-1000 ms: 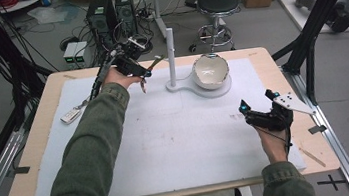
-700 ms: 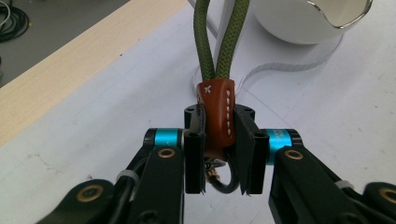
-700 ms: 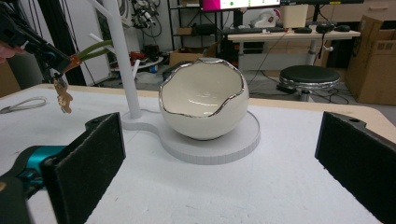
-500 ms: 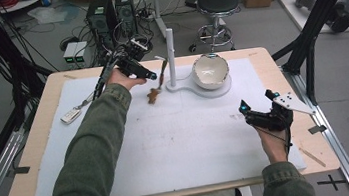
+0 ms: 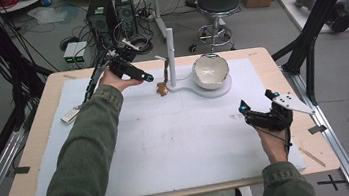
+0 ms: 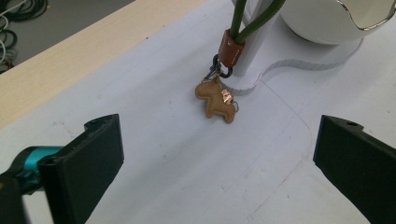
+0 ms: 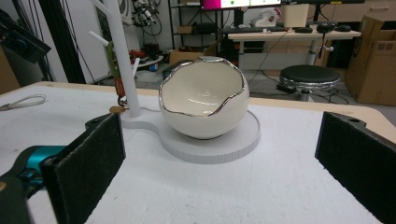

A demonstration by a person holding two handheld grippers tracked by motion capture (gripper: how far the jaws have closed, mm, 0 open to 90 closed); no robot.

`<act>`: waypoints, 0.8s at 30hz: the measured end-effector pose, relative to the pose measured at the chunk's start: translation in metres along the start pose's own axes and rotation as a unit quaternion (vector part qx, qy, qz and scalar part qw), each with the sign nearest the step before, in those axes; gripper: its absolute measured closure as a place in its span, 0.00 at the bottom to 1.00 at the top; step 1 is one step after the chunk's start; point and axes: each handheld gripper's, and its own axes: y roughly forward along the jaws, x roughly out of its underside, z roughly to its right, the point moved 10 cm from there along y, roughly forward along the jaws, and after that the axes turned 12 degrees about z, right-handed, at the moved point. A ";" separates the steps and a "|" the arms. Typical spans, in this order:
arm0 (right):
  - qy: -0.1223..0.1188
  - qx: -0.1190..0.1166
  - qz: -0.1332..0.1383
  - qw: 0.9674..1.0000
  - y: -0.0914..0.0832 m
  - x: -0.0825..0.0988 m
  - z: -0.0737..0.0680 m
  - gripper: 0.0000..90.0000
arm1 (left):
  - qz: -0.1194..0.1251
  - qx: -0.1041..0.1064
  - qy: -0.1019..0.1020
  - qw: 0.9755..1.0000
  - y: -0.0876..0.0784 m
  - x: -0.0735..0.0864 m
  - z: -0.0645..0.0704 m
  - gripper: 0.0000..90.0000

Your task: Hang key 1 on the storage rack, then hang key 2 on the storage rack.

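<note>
Upper middle of the high view, the left gripper point(image 5: 149, 77) has just opened wide beside the hanging keychain point(image 6: 217, 99), nothing between its jaws; lower right, the right gripper point(image 5: 242, 107) rests wide, empty.

Left arm in an olive sleeve stretched far forward, left hand point(image 5: 112, 78) gripping the left gripper point(image 5: 149, 77), jaws just opened wide, nothing between them; right hand point(image 5: 272, 141) drawn back, right gripper point(image 5: 244, 108) level, jaws spread apart, empty
</note>
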 end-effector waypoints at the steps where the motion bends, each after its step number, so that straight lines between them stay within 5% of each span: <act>1: 0.000 0.000 0.000 1.000 0.000 0.000 0.000 0.01 | 0.001 -0.003 0.000 1.000 -0.003 0.001 -0.002 0.02; 24: -0.006 0.001 -0.004 1.000 0.000 0.001 0.000 0.01 | 0.016 -0.067 -0.056 0.996 -0.044 0.040 -0.084 0.02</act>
